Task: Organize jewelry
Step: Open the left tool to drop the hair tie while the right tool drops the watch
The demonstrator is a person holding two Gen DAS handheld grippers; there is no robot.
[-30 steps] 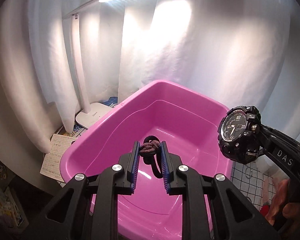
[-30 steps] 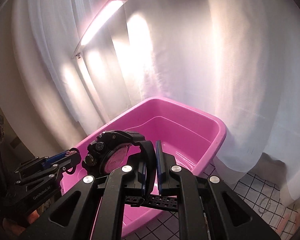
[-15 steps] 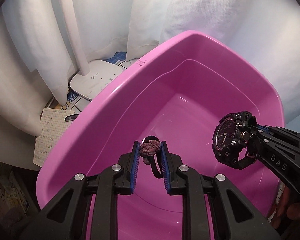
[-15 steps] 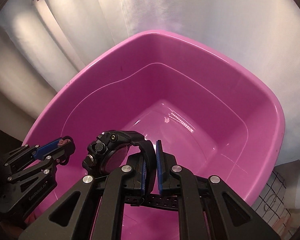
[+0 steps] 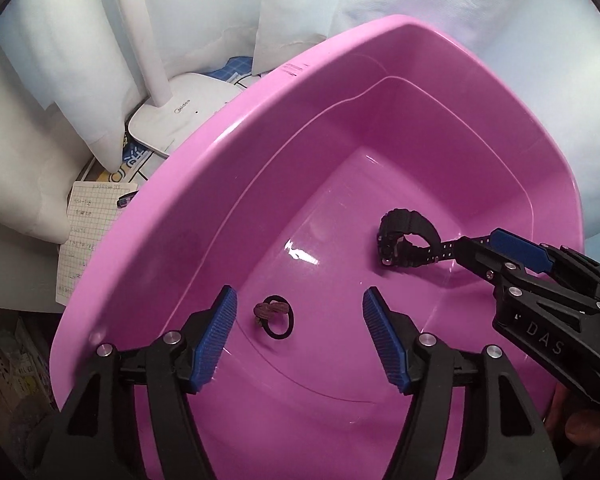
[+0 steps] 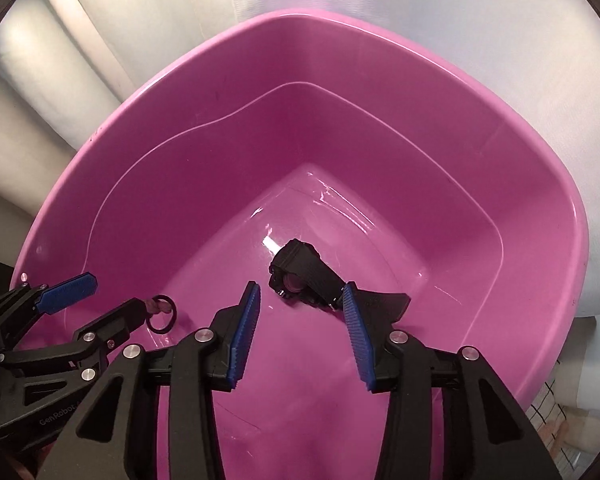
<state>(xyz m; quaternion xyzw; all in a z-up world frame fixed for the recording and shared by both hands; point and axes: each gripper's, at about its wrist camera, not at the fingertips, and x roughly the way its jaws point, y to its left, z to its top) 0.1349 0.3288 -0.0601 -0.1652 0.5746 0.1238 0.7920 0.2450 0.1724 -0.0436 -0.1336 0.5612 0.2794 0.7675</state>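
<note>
A pink plastic basin [image 5: 204, 184] fills both views; it also shows in the right wrist view [image 6: 548, 184]. A black hair tie with a brownish knot [image 5: 274, 314] lies on the basin floor, below my open left gripper [image 5: 298, 334]. It also shows in the right wrist view [image 6: 162, 312]. A black chunky watch [image 5: 404, 238] lies on the basin floor to the right. In the right wrist view the watch [image 6: 304, 276] lies just beyond my open right gripper [image 6: 300, 310]. The right gripper also shows in the left wrist view [image 5: 496, 250], with the watch strap's end at its fingertips.
A white desk lamp base [image 5: 176, 120] and its post stand left of the basin. A handwritten paper note [image 5: 84, 236] and a pen lie beside it. White curtains hang behind. A grid-patterned mat [image 6: 552, 412] shows at the lower right.
Both grippers have opened over the basin. The hair tie has dropped from the left gripper and the watch from the right gripper onto the basin floor.
</note>
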